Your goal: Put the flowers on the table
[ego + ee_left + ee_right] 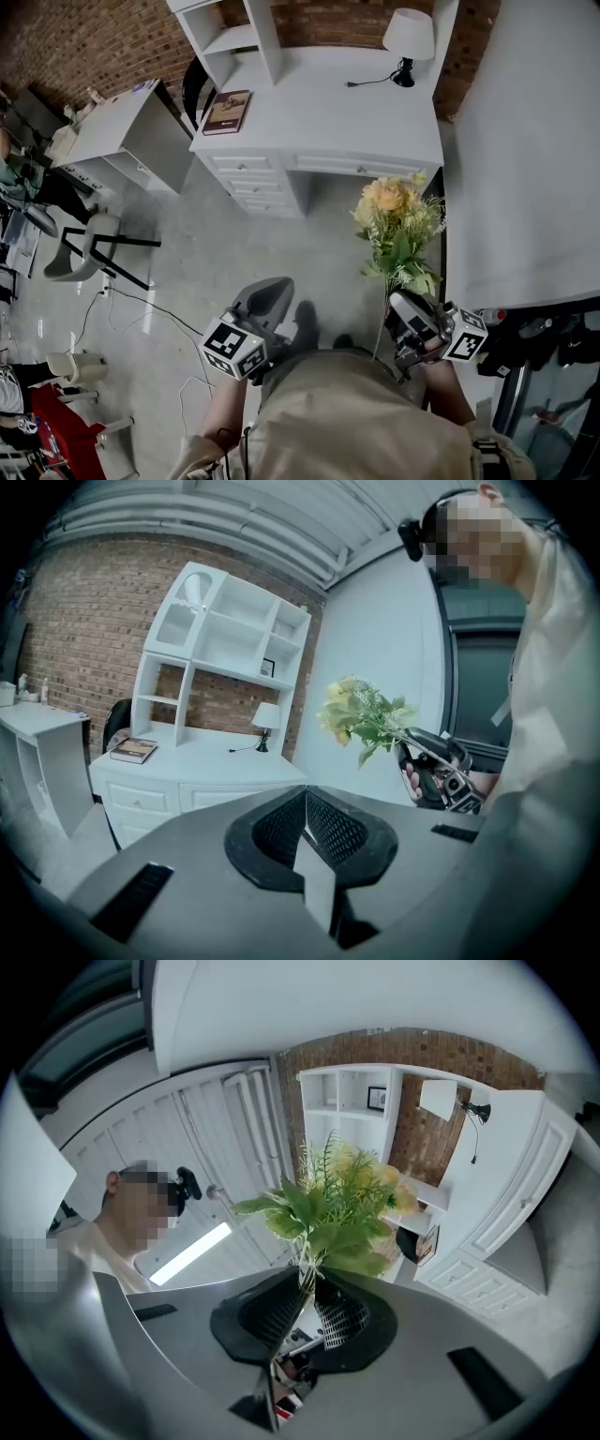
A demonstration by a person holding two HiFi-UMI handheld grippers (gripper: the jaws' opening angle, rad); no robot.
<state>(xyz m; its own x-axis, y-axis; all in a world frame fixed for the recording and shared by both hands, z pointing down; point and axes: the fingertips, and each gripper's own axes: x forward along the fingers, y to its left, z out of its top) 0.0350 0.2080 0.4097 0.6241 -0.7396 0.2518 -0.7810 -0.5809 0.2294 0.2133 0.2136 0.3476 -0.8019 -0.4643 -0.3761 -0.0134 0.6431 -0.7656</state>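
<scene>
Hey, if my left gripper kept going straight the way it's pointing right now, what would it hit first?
Probably the white desk, near its front edge; nothing shows between it and the left gripper. Depth is hard to judge here.

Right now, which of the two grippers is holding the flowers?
The right gripper: its jaws pinch the stems of the flowers. The left gripper is shut on nothing.

Flower stems [383, 319] end hidden between jaws of the right tool [309, 1287]; book [226, 112] title too small.
</scene>
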